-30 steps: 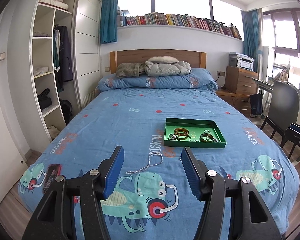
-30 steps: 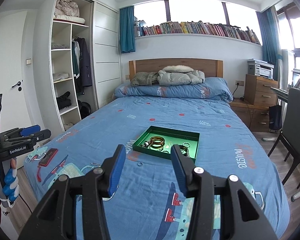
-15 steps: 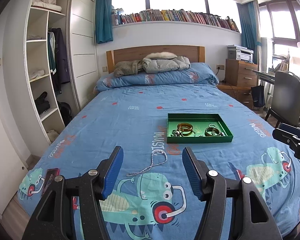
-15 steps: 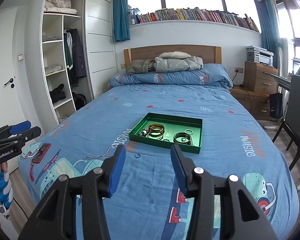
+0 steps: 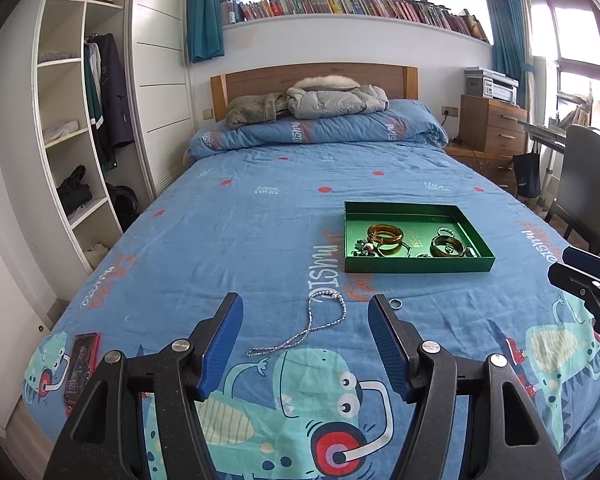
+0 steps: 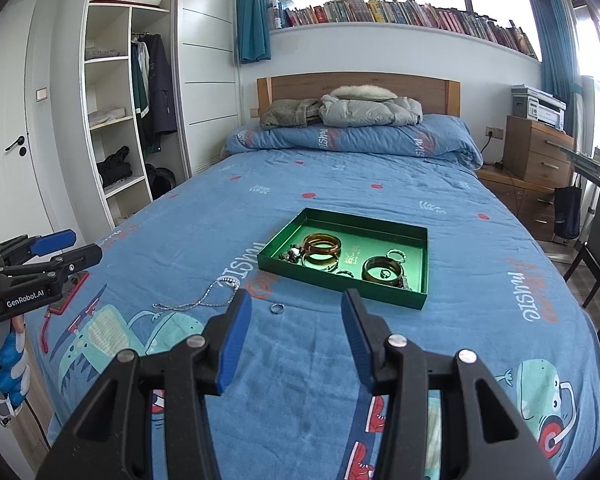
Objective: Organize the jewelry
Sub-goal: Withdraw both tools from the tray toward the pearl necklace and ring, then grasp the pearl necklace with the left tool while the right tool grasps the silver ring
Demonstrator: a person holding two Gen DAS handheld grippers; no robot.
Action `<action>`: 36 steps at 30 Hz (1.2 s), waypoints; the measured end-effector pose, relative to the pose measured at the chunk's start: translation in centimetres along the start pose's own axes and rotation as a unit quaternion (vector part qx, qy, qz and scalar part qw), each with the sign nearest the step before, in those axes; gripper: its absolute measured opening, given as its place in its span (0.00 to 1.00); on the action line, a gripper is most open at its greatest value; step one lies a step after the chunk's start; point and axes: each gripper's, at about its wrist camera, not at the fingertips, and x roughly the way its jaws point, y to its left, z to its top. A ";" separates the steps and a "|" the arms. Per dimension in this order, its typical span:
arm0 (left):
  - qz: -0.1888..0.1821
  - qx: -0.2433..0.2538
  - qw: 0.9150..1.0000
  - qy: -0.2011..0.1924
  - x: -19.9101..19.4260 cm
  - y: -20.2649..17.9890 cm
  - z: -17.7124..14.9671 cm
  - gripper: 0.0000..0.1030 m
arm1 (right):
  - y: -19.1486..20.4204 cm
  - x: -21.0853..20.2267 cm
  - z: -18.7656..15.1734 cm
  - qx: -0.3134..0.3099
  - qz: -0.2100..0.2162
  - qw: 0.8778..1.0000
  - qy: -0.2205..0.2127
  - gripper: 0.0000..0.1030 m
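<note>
- While over bed [image 5: 260, 220], left gripper [image 5: 304, 312] spread wide, empty; necklace [image 5: 312, 328] at 12.
- Right gripper [image 6: 296, 308] spread wide, empty; ring [image 6: 277, 308] at 11, tray [image 6: 380, 298] w/ bangles at 12.

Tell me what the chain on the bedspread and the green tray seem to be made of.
Chain: silvery metal or rhinestone strand, judging by its pale glinting links; too small to settle. Green tray: probably glossy card or thin metal, given its thin straight walls and sheen inside.

A home bedroom: bed [image 5: 300, 208], open wardrobe [image 5: 80, 128], bookshelf [image 5: 360, 8] under the window.
</note>
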 end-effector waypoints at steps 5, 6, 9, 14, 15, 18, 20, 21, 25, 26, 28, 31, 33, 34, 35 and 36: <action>-0.004 0.001 1.000 0.016 2.3 0.1 -0.4 0.65 | -0.1 2.0 -0.7 -0.007 0.001 1.000 0.015 0.44; -0.006 0.001 1.000 0.019 2.9 0.2 -0.6 0.65 | -0.2 2.4 -0.8 -0.007 0.002 1.000 0.019 0.44; -0.020 0.003 0.999 0.030 4.9 1.4 -1.4 0.68 | -0.3 3.8 -1.3 -0.008 0.007 0.999 0.032 0.44; -0.050 -0.010 0.996 0.071 8.9 4.5 -3.5 0.70 | -0.7 6.7 -1.9 -0.012 0.013 0.999 0.050 0.44; -0.051 -0.010 0.996 0.077 9.7 4.9 -3.8 0.70 | -0.8 7.4 -2.1 -0.011 0.015 0.998 0.055 0.44; -0.059 0.000 0.994 0.097 11.9 4.9 -4.7 0.70 | -0.8 9.8 -2.6 -0.009 0.022 0.997 0.070 0.44; -0.066 0.015 0.992 0.107 13.4 4.2 -5.3 0.70 | -0.6 11.4 -2.9 -0.011 0.028 0.996 0.080 0.44; -0.071 0.021 0.991 0.113 14.2 3.8 -5.5 0.70 | -0.5 12.3 -3.0 -0.012 0.033 0.996 0.085 0.44; -0.075 0.037 0.988 0.127 17.4 3.0 -6.0 0.64 | 0.3 15.9 -3.4 -0.024 0.046 0.993 0.105 0.44; -0.075 0.037 0.988 0.132 18.2 3.0 -6.1 0.59 | 0.5 16.9 -3.5 -0.026 0.051 0.992 0.111 0.44; -0.077 0.032 0.987 0.140 19.6 3.1 -6.4 0.53 | 0.7 18.8 -3.6 -0.027 0.058 0.991 0.121 0.44; -0.074 0.028 0.986 0.146 20.9 3.3 -6.9 0.48 | 1.2 21.5 -3.8 -0.030 0.063 0.988 0.135 0.44; -0.072 0.030 0.987 0.141 21.2 3.3 -7.1 0.48 | 1.6 22.9 -4.0 -0.034 0.066 0.987 0.142 0.44; -0.070 0.034 0.987 0.138 21.2 3.2 -7.1 0.48 | 1.7 23.4 -4.1 -0.038 0.066 0.987 0.145 0.44; -0.068 0.038 0.988 0.136 21.2 3.1 -7.1 0.48 | 1.9 24.0 -4.1 -0.041 0.066 0.986 0.148 0.44; -0.065 0.041 0.988 0.134 21.2 2.9 -7.1 0.48 | 2.1 24.5 -4.3 -0.045 0.065 0.985 0.151 0.44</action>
